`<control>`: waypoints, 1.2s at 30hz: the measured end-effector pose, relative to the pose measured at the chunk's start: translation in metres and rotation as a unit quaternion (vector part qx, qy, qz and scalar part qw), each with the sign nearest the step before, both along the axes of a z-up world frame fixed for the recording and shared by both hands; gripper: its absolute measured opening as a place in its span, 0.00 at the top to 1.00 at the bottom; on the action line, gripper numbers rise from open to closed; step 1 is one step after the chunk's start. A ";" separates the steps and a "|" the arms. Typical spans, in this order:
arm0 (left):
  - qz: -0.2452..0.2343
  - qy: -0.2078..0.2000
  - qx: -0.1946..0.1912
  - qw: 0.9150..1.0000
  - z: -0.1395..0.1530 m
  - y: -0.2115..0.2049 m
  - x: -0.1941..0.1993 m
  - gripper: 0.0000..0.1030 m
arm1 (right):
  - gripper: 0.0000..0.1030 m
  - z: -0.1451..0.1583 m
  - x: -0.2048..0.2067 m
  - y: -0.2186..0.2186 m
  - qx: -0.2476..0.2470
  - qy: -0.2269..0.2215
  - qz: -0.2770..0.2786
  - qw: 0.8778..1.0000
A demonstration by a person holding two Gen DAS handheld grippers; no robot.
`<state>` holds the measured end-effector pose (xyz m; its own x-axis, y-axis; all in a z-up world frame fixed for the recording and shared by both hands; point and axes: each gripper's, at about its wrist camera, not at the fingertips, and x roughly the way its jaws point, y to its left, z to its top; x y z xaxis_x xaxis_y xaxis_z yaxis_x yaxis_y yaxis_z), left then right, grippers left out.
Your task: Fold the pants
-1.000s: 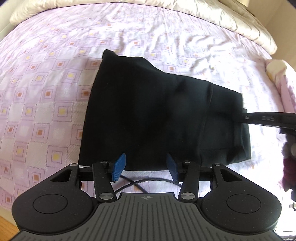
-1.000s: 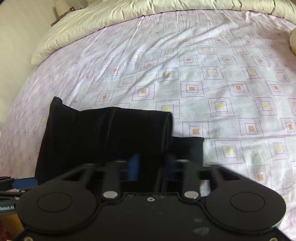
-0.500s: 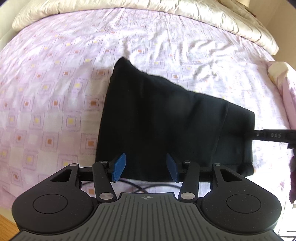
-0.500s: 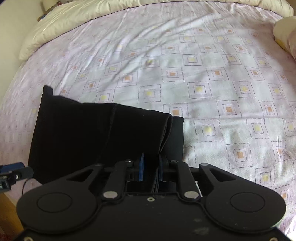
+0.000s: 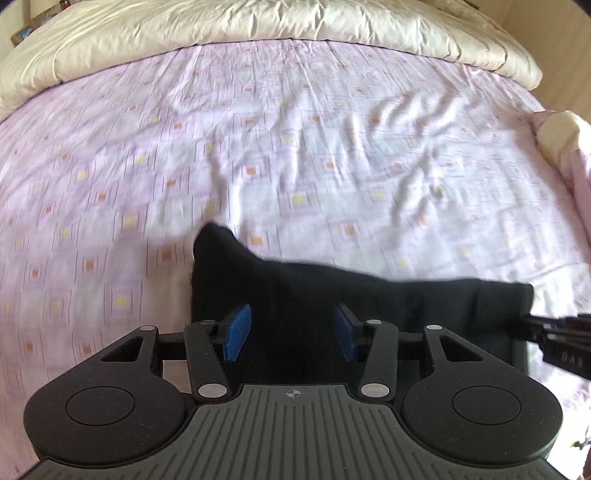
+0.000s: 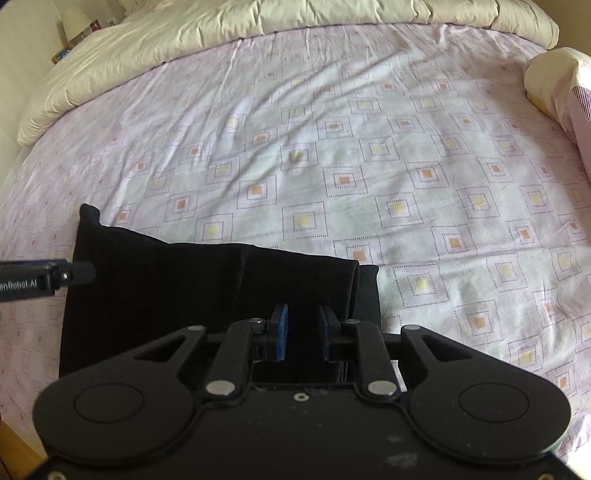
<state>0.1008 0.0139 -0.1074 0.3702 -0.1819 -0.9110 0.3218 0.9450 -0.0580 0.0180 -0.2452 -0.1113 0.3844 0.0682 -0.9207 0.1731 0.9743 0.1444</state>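
The black pants [image 5: 332, 291] lie folded into a flat block on the bed's pink patterned sheet [image 5: 295, 147]; they also show in the right wrist view [image 6: 184, 288]. My left gripper [image 5: 291, 332] is open, its blue pads over the near edge of the pants with cloth between them. My right gripper [image 6: 303, 332] has its jaws narrowed around the near right edge of the pants, a small gap showing between the pads. The right gripper's tip also shows at the pants' right end in the left wrist view [image 5: 554, 332].
A cream duvet [image 6: 258, 33] is bunched along the far side of the bed. A cream pillow [image 6: 554, 81] lies at the right edge. The sheet [image 6: 406, 184] stretches flat beyond the pants. A wooden floor strip shows at the lower left.
My left gripper has moved forward and lower over the near edge of the pants. My right gripper closed from open onto the pants' right edge, then parted slightly.
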 end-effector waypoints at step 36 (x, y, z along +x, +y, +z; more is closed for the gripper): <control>0.309 0.094 -0.128 0.938 -0.055 0.092 0.074 0.39 | 0.82 -0.030 0.056 0.028 -0.026 0.049 0.047 0.997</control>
